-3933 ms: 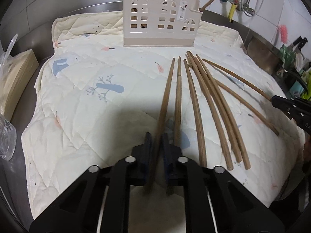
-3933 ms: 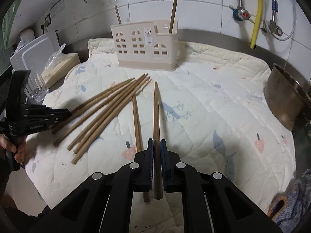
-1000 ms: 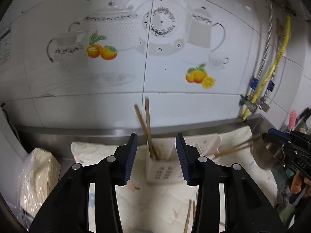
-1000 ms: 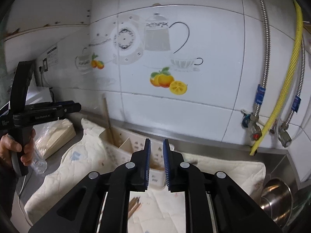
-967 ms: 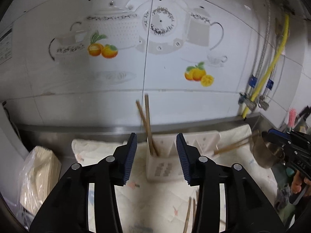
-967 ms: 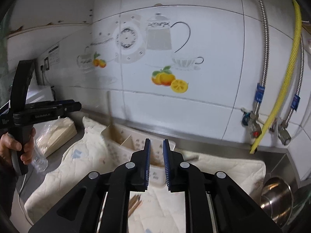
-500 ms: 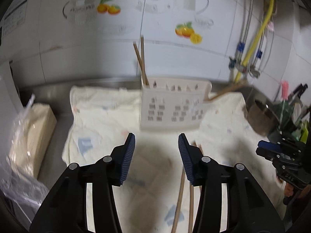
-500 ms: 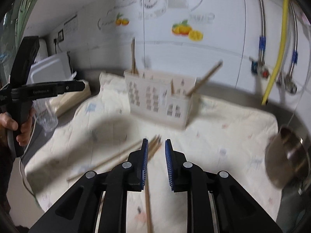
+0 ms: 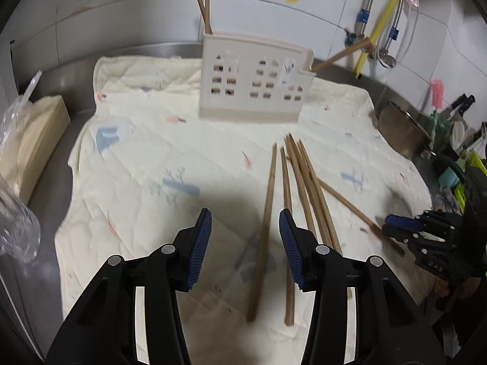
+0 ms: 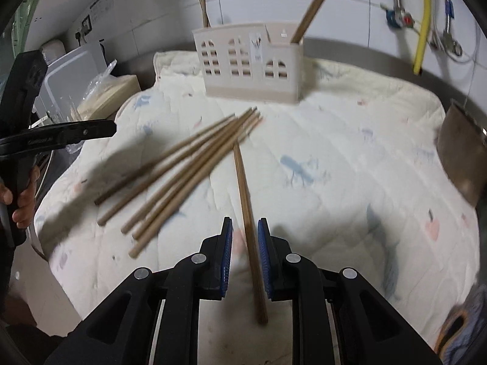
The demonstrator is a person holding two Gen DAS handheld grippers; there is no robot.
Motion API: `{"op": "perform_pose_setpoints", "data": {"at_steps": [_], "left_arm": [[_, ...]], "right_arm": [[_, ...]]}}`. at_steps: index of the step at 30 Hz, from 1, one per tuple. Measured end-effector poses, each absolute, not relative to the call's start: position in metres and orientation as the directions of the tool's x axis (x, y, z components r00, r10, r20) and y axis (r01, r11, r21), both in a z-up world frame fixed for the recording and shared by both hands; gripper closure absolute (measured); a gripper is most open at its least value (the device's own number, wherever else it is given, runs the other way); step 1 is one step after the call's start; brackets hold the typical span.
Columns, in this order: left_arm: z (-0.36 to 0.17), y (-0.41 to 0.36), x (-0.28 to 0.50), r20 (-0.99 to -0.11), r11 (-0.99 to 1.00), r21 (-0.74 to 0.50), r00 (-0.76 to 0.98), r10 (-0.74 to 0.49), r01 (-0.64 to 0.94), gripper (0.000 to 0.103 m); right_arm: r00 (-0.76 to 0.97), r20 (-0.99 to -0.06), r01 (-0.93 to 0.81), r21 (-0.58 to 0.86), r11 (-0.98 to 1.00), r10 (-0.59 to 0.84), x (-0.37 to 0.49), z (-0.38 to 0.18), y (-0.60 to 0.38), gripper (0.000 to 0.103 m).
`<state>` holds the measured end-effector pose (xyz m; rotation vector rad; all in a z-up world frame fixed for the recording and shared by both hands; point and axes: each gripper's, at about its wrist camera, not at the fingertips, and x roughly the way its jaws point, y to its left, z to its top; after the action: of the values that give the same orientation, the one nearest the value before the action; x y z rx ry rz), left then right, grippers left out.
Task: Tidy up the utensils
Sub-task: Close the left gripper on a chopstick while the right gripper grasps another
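A beige utensil holder (image 9: 254, 80) stands at the back of the quilted mat (image 9: 137, 164); it also shows in the right wrist view (image 10: 249, 64). Two chopsticks (image 9: 204, 9) stand in its left end and one (image 9: 341, 56) leans out of its right end. Several wooden chopsticks (image 9: 299, 182) lie loose on the mat, seen fanned in the right wrist view (image 10: 188, 164). My left gripper (image 9: 245, 243) is open above a loose chopstick (image 9: 266, 213). My right gripper (image 10: 245, 249) is open with a single chopstick (image 10: 248, 219) lying between its jaws.
A steel bowl (image 9: 401, 130) sits right of the mat; it also shows in the right wrist view (image 10: 462, 152). A bagged beige block (image 9: 27, 140) and a clear glass (image 9: 15, 228) are on the left. Pipes (image 9: 383, 15) run up the tiled wall.
Both grippers have released their chopsticks into the holder, then tilted down from the wall to the mat. Both now hover open over loose chopsticks.
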<state>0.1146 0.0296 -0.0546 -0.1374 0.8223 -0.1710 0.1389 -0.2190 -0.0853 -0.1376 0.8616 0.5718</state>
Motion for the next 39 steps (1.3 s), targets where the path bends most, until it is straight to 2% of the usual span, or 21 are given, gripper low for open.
{"op": "perform_pose_setpoints", "data": {"at_steps": [13, 19, 23, 33, 39], "left_arm": [[-0.084, 0.015, 0.095, -0.757, 0.971, -0.201, 0.609, -0.239, 0.131, 0.056], [-0.094, 0.011, 0.094, -0.77, 0.97, -0.201, 0.59, -0.244, 0.139, 0.073], [-0.097, 0.009, 0.096, -0.771, 0.97, -0.195, 0.589, -0.242, 0.143, 0.081], [-0.103, 0.007, 0.101, -0.778, 0.975, -0.183, 0.588, -0.224, 0.129, 0.084], [-0.103, 0.006, 0.103, -0.781, 0.981, -0.16, 0.593, -0.196, 0.114, 0.095]], "right_arm": [[0.514, -0.771, -0.526, 0.064, 0.848, 0.377, 0.134, -0.102, -0.223, 0.093], [0.528, -0.763, -0.527, 0.05, 0.849, 0.373, 0.132, -0.102, -0.223, 0.094], [0.539, -0.753, -0.523, 0.053, 0.851, 0.378, 0.129, -0.097, -0.225, 0.094], [0.603, -0.684, -0.516, 0.057, 0.855, 0.41, 0.123, -0.06, -0.231, 0.096], [0.63, -0.655, -0.508, 0.057, 0.86, 0.416, 0.123, -0.043, -0.235, 0.097]]}}
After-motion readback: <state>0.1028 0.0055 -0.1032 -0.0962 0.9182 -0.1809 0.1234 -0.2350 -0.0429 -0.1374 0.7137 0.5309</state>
